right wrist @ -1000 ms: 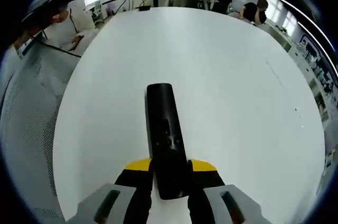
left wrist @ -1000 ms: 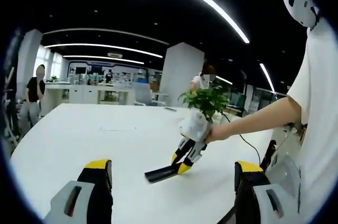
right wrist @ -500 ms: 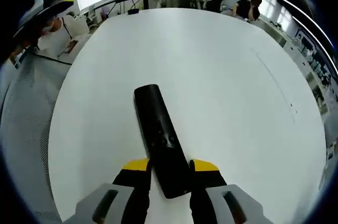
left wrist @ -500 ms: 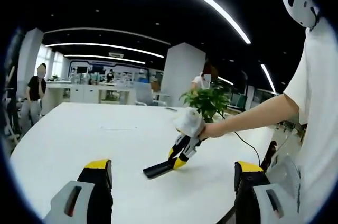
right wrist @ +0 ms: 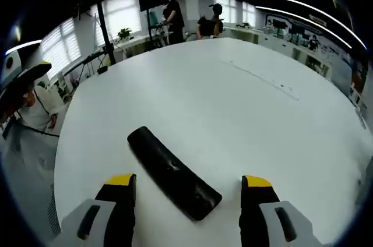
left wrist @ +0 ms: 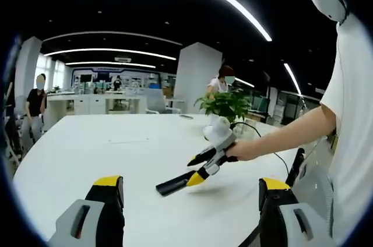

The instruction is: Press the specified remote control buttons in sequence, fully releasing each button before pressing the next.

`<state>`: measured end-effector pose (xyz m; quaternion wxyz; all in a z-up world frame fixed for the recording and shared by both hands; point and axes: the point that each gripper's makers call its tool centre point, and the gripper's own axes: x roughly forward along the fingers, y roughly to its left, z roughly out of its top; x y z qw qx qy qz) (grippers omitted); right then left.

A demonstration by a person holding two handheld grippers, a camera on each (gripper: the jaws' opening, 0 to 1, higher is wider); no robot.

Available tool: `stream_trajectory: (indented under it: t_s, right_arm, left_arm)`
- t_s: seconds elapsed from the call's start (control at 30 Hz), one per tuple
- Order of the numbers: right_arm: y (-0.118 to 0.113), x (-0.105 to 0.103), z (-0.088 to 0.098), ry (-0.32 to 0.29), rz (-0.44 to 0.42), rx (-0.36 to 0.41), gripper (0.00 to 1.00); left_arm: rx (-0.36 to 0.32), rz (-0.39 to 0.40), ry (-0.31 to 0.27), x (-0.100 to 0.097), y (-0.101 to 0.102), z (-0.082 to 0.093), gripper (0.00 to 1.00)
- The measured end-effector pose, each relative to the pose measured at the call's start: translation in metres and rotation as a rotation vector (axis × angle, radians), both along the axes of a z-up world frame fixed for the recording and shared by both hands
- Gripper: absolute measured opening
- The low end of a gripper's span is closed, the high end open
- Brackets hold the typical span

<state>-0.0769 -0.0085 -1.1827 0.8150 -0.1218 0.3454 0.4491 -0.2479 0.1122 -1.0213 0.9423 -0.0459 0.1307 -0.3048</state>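
A black remote control (right wrist: 173, 173) lies flat on a broad white table (right wrist: 245, 119), framed between the yellow-tipped fingers (right wrist: 121, 180) of the right gripper (right wrist: 189, 186), which stand wide apart with neither one touching it. In the right gripper view the remote runs slantwise, its near end at about five o'clock, closer to the right-hand finger, and its far end toward ten o'clock, pointing past the left-hand finger; bare table shows on both sides of it. In the left gripper view the same remote (left wrist: 173, 184) rests on the table (left wrist: 87, 148) toward the middle of the frame, with the right gripper (left wrist: 202, 168) held in a person's hand (left wrist: 245, 151) just above and beside its end at two o'clock, yellow tips near the remote; whether a tip touches it cannot be told from this angle. The left gripper (left wrist: 189, 191) sits well back from the remote, its own fingers (left wrist: 108, 183) spread wide at the bottom of the view and holding nothing. A potted green plant (left wrist: 224, 106) stands on the table behind the hand, and a dark cable (left wrist: 271, 151) trails across the surface at three o'clock. People stand and sit at the far edge of the office beyond the table.
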Motion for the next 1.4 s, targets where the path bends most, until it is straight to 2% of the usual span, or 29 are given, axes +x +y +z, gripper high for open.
stream_trajectory:
  t_s: [0.07,0.2,0.37,0.47,0.6,0.83,0.9,1.03,1.13,1.4]
  right_arm:
    - [-0.004,0.0,0.006,-0.019,-0.046,0.039,0.83]
    - [-0.015,-0.006,0.023,-0.069,-0.108,0.085,0.88]
    - [-0.025,-0.018,0.045,-0.096,-0.161,0.136,0.92]
    - [-0.029,-0.028,0.059,-0.143,-0.175,0.146,0.93]
    - [-0.033,-0.047,0.075,-0.171,-0.186,0.148,0.96]
    - [-0.043,-0.079,0.104,-0.219,-0.262,0.223,0.99]
    - [-0.046,-0.091,0.108,-0.231,-0.268,0.215,0.99]
    - [-0.056,-0.114,0.112,-0.266,-0.262,0.153,0.99]
    - [-0.064,-0.13,0.123,-0.283,-0.287,0.158,0.99]
    - [-0.085,-0.156,0.15,-0.353,-0.372,0.183,0.99]
  left_arm:
    - [-0.026,0.014,0.0,0.001,0.002,0.002,0.99]
    - [-0.045,0.032,0.003,0.002,0.006,0.002,0.99]
    - [-0.044,0.041,0.008,0.002,0.011,-0.003,0.99]
    - [-0.037,0.041,0.007,0.001,0.009,-0.002,0.99]
    - [-0.035,0.042,0.009,0.0,0.008,-0.002,0.99]
    - [-0.043,0.045,0.01,-0.003,0.007,0.0,0.99]
    - [-0.048,0.045,0.01,-0.005,0.006,0.001,0.99]
    - [-0.046,0.033,0.008,-0.009,0.003,0.001,0.99]
    - [-0.044,0.019,0.011,-0.01,0.001,0.0,0.99]
    - [-0.044,-0.003,0.007,-0.014,-0.008,0.004,0.99]
